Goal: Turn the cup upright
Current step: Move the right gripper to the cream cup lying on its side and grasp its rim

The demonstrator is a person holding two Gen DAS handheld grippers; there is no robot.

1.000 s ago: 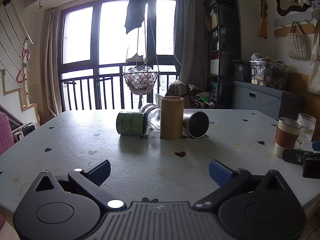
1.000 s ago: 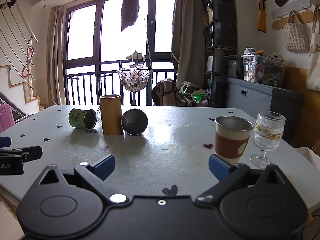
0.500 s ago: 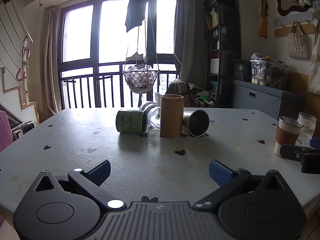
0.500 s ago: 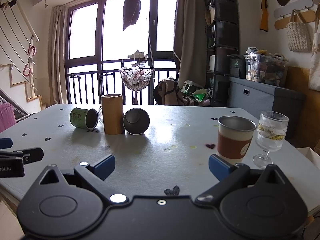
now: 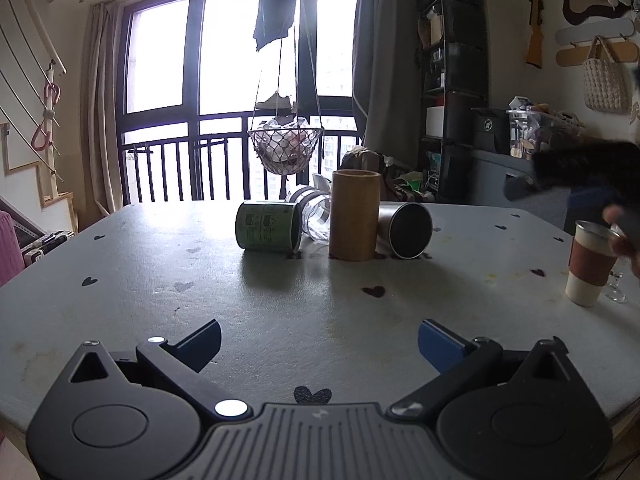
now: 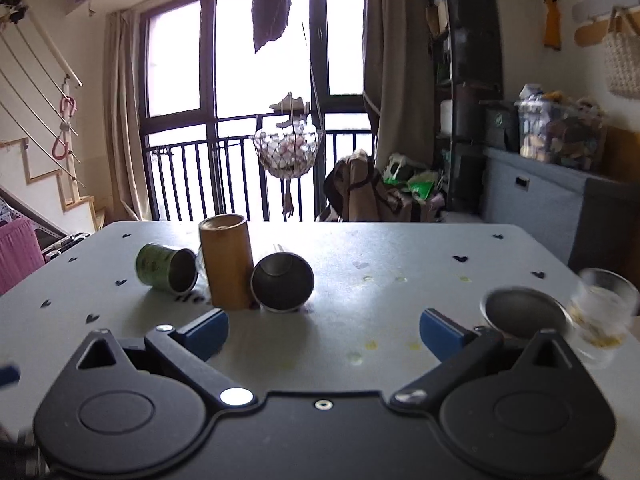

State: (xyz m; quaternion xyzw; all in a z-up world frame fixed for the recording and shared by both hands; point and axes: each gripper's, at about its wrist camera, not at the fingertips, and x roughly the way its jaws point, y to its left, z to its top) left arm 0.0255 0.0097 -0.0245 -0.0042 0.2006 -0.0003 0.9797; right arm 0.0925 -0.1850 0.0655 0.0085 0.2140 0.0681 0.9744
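Observation:
A steel cup (image 5: 406, 229) (image 6: 283, 281) lies on its side on the grey table (image 5: 280, 320), open mouth toward me. A green cup (image 5: 268, 226) (image 6: 166, 267) and a clear glass (image 5: 314, 216) also lie on their sides, either side of an upright bamboo tube (image 5: 354, 214) (image 6: 227, 264). My left gripper (image 5: 320, 340) is open and empty near the table's front. My right gripper (image 6: 324, 330) is open and empty, raised above the table and short of the steel cup; it shows as a dark blur in the left wrist view (image 5: 580, 168).
An upright steel cup with a brown sleeve (image 5: 590, 264) (image 6: 522, 314) and a stemmed glass (image 6: 600, 312) stand at the table's right. A net basket (image 5: 284, 148) hangs beyond the far edge. Shelves and bins line the right wall.
My right gripper has risen and moved forward toward the lying cups, and its view is blurred by motion. My left gripper has barely moved.

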